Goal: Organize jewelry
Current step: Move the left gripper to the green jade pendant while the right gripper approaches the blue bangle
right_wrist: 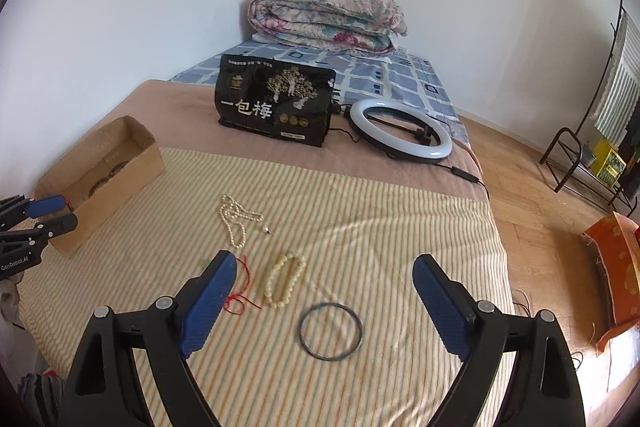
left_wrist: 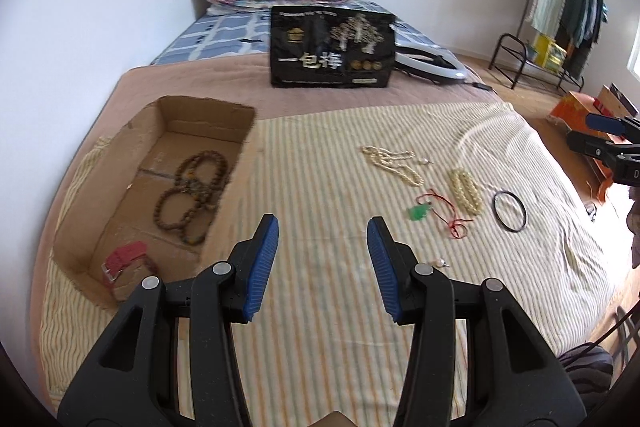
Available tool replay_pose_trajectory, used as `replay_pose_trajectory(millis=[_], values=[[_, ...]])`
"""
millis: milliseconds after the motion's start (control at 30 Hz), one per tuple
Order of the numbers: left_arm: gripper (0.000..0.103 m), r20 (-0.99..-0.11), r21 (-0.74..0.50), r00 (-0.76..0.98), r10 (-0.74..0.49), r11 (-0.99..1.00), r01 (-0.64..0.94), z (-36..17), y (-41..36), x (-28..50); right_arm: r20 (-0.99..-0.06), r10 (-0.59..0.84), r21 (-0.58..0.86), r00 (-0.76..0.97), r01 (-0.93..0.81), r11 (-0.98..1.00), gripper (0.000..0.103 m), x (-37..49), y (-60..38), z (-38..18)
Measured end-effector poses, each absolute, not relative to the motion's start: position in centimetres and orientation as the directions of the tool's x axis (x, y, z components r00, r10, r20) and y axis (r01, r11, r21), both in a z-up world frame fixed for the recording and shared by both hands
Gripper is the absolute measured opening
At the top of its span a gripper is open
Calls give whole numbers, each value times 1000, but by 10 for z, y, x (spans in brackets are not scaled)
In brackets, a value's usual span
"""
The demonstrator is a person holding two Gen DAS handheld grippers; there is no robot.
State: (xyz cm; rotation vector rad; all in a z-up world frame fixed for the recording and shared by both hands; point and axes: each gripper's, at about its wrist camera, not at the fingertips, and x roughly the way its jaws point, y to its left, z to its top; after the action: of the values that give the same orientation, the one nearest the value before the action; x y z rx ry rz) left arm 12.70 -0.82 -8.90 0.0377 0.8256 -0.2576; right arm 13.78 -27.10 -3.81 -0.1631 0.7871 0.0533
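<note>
A: Cardboard box point(left_wrist: 132, 195), at the bed's left: what lies inside?
B: Brown bead strands point(left_wrist: 192, 195) and a red strap point(left_wrist: 122, 261).
A: And on the striped cloth point(left_wrist: 320, 187)?
B: Pearl necklace point(right_wrist: 234, 221), cream bead bracelet point(right_wrist: 282, 281), red cord point(right_wrist: 240, 297) and black ring point(right_wrist: 330, 331), all apart.
A: Grippers?
B: Left gripper point(left_wrist: 322, 231): jaws apart, empty. Right gripper point(right_wrist: 324, 273): jaws wide apart and empty, above the black ring.

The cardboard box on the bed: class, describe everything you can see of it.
The cardboard box is a shallow, open-topped brown tray with worn, creased walls, lying flat on the striped cloth near the bed's wall side. Inside rest dark brown wooden bead strands and a red watch strap. Neither pair of tongs touches it.
</note>
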Motion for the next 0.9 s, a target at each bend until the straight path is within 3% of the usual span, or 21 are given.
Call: replay_pose_trajectory(millis=[900], values=[[47, -820, -76, 458, -344, 858, 508, -165, -116, 184, -827, -10, -47, 563, -53, 997, 91, 139, -323, -152]])
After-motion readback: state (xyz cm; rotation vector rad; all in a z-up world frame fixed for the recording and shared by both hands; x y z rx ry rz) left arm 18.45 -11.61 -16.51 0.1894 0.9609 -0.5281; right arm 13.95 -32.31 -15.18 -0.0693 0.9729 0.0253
